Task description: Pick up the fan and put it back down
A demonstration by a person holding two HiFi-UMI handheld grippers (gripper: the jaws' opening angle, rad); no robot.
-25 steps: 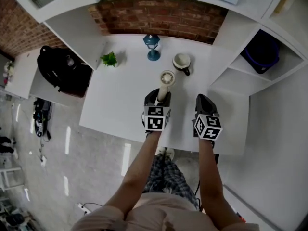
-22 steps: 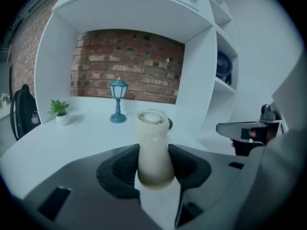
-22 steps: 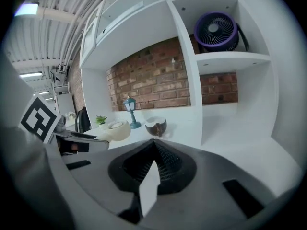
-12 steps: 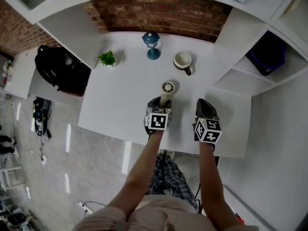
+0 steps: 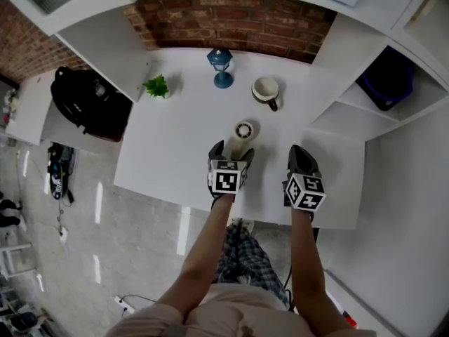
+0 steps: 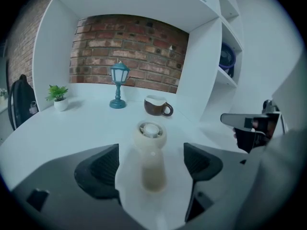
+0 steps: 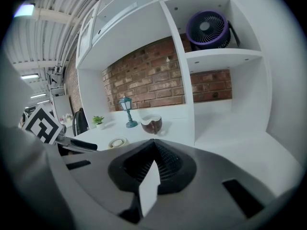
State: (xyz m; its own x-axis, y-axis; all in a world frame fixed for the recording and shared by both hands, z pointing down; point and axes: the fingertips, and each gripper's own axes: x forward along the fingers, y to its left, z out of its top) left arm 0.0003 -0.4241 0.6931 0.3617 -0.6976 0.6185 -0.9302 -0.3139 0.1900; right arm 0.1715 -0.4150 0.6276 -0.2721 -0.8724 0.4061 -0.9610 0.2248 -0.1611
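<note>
Item 1. My left hand-held gripper [image 5: 231, 152]: jaws opening, with wide gaps on both sides of the thing between them. The dark ribbed pads [image 6: 103, 166] do not press on anything. It points forward and down over the near part of the counter [image 5: 172, 146].

Item 2. Fan [image 5: 243, 133]: small, cream-coloured, with a round head above a stubby handle. It stands on the counter between my left jaws and is clear of both pads. In my left gripper view its handle foot rests on the white surface and its head rises above the jaw tips.

Item 3. My right hand-held gripper [image 5: 300, 159]: jaws closed tip to tip, with nothing between them. It is held over the counter's right part, just beside my left one and apart from the fan.

Item 4. Mug [image 5: 266, 92]: brown outside and pale inside, with its handle toward me. It is on the counter beyond the fan, slightly to the right.

Item 5. Lantern [image 5: 221, 67]: a blue ornament, upright, near the brick wall [image 5: 231, 21].

Item 6. Potted plant [image 5: 157, 86]: small and green in a white pot, at the counter's far left.

Item 7. Black bag [image 5: 88, 102]: on the lower surface left of the counter.

Item 8. Purple fan [image 7: 207, 28]: on a shelf in the white unit to the right.
</note>
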